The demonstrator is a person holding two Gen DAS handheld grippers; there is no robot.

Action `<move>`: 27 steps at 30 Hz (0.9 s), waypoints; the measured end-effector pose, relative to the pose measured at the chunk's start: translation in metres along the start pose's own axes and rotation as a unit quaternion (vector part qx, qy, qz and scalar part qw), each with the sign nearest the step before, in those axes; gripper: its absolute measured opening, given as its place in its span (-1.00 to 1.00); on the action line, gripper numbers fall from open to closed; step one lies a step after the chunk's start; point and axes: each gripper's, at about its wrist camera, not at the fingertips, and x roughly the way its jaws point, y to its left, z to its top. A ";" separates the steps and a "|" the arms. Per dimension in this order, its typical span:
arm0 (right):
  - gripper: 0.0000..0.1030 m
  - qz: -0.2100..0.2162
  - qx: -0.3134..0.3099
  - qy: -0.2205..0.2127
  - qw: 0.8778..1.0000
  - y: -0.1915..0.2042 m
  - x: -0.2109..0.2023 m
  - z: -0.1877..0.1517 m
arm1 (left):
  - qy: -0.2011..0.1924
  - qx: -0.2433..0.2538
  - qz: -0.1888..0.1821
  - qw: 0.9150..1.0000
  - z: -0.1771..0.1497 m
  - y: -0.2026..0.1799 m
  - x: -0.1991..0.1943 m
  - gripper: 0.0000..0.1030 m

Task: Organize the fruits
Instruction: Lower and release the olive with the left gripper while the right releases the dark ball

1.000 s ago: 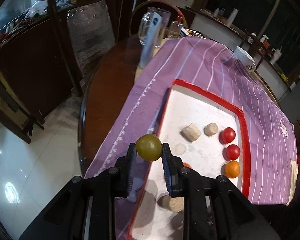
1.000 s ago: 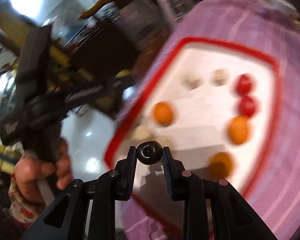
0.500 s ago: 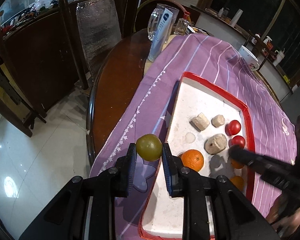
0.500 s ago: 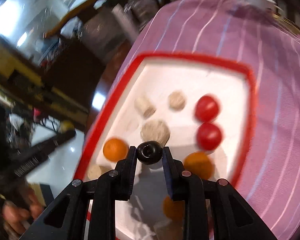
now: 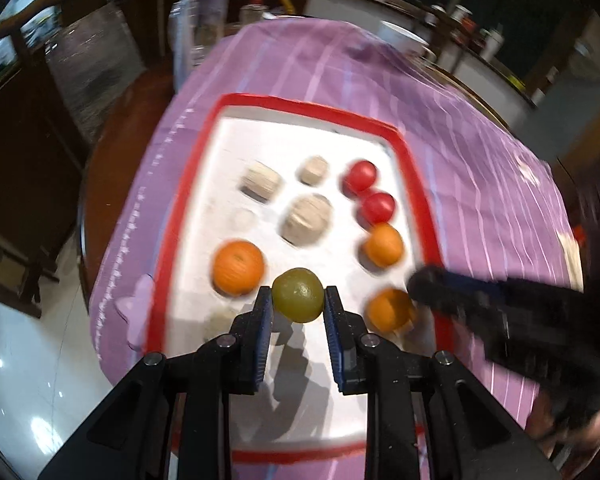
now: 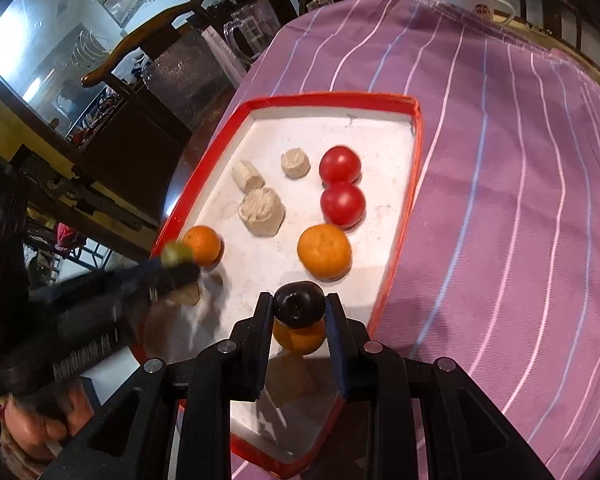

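- Since half a second ago the left claw (image 5: 298, 300) has swung in from beside the tray's left rim to hang over the tray (image 5: 416, 184) itself, and the right claw (image 6: 299, 306) has drawn back toward the tray's near end.
- The left claw is clamped on a green fruit (image 5: 298, 295), held between its blue pads above the white tray floor, just right of a loose orange (image 5: 239, 267).
- The right claw is clamped on a dark round fruit (image 6: 299, 305), raised over the near end of the tray with another orange (image 6: 299, 336) directly below it.
- Two red tomatoes (image 6: 341, 186) touch each other along the right side, an orange (image 6: 324, 251) sits just nearer than them, and pale beige lumps (image 6: 261, 212) lie in the middle.
- The tray rests on a purple striped cloth (image 6: 500, 200) over the table.
- Both held fruits look small, light, smooth and round, so they could roll once released; they are best lowered right down to the tray floor before the pads part.
- The tomatoes probably bruise easily, so a gentle grip across the widest part suits them; the oranges look firmer and should take a surer squeeze.
- The left view is blurred by motion, so fine contact there cannot be judged.
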 end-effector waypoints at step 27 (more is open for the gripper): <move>-0.45 -0.015 -0.022 -0.012 1.000 0.026 0.011 0.018 | -0.003 -0.052 0.028 0.998 0.000 0.034 0.024 -0.54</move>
